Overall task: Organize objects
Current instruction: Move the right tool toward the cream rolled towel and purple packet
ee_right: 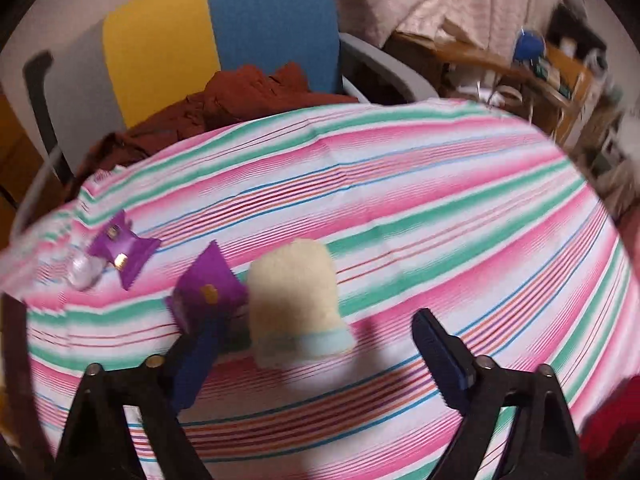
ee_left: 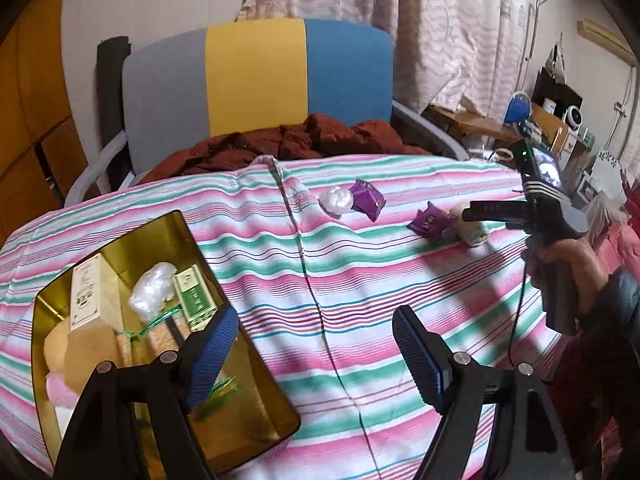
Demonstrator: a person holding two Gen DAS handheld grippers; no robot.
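Right wrist view: the right gripper (ee_right: 320, 356), fingers spread, nears a cream plush toy (ee_right: 294, 300) on the striped cloth (ee_right: 440, 200), beside a purple packet (ee_right: 208, 292); soft and light, best pinched mid-body.

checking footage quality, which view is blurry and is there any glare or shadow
Left wrist view: sharp, fisheye-bent at the edges; the gold tin mirrors its contents, and the right gripper throws a soft shadow on the cloth. Right wrist view: motion-blurred, worst on the purple packets and room edges; a shadow lies under the cream roll.
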